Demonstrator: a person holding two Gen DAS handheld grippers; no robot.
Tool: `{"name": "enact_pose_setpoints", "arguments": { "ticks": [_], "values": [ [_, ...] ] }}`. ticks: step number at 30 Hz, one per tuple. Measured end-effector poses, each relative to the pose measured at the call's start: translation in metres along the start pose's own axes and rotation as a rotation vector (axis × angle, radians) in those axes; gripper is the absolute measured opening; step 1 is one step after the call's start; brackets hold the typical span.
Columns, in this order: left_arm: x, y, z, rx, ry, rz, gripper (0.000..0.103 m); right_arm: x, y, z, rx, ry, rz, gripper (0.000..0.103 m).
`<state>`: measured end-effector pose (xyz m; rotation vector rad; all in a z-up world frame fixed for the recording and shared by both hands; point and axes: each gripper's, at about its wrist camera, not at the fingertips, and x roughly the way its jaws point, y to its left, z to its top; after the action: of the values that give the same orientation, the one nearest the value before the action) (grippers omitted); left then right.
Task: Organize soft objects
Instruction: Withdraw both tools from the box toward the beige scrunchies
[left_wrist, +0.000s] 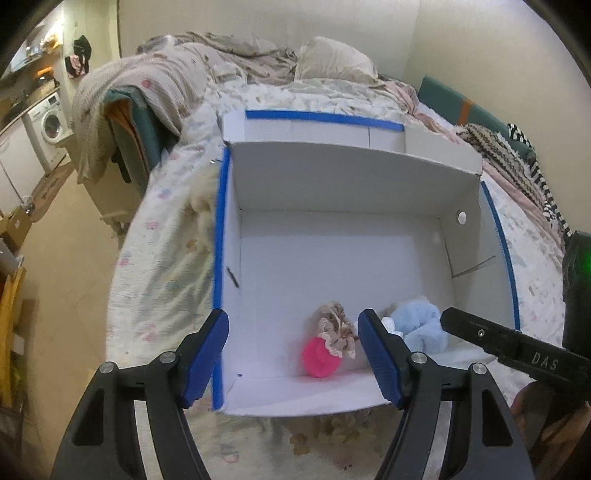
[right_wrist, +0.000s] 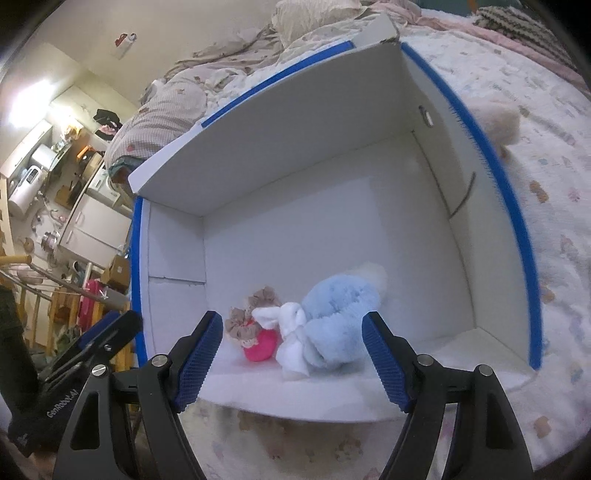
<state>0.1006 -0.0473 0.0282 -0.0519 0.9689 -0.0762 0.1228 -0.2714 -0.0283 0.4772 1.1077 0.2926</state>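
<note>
The soft things lie together in the white box (right_wrist: 295, 229), at its near wall: a blue plush (right_wrist: 340, 310), a white cloth (right_wrist: 291, 332) touching it, a pink ball (right_wrist: 260, 347) and a beige frilled pouch (right_wrist: 258, 306) against the ball. Both tongs hang released and carry nothing, the left tongs (left_wrist: 293, 354) and right tongs (right_wrist: 293, 360) poised just above the box's near edge.

The likely trouble is a muddled grip: the pieces touch, so a closing finger could pinch two at once or drag a neighbour along. The near wall is low and bends, and a push on it could fold it or shift the box on the bed (right_wrist: 535, 155).

A pale fluffy thing (right_wrist: 498, 118) lies on the bed outside the box's right wall, seemingly not yet sorted; that blue-edged wall stands between it and the tongs. Beyond the box lie rumpled bedding and a pillow (left_wrist: 332, 62). The two tongs sit close together and could knock each other.
</note>
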Motion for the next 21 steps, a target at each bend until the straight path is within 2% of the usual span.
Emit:
{"name": "enact_pose_setpoints", "arguments": {
  "ticks": [7, 12, 16, 21],
  "values": [
    [-0.022, 0.015, -0.022, -0.016, -0.008, -0.001, 0.070, -0.021, 0.000, -0.015, -0.028, -0.040, -0.002, 0.082],
    [-0.031, 0.032, -0.043, -0.076, 0.018, -0.019, 0.070, -0.039, 0.007, -0.029, -0.067, -0.086, -0.006, 0.082],
    [-0.030, 0.040, -0.064, -0.133, 0.061, -0.067, 0.070, -0.042, 0.004, -0.043, -0.052, -0.075, -0.009, 0.082],
    [-0.014, 0.028, -0.086, -0.138, 0.141, -0.042, 0.070, -0.037, -0.002, -0.059, -0.028, -0.023, -0.010, 0.082]
  ]
}}
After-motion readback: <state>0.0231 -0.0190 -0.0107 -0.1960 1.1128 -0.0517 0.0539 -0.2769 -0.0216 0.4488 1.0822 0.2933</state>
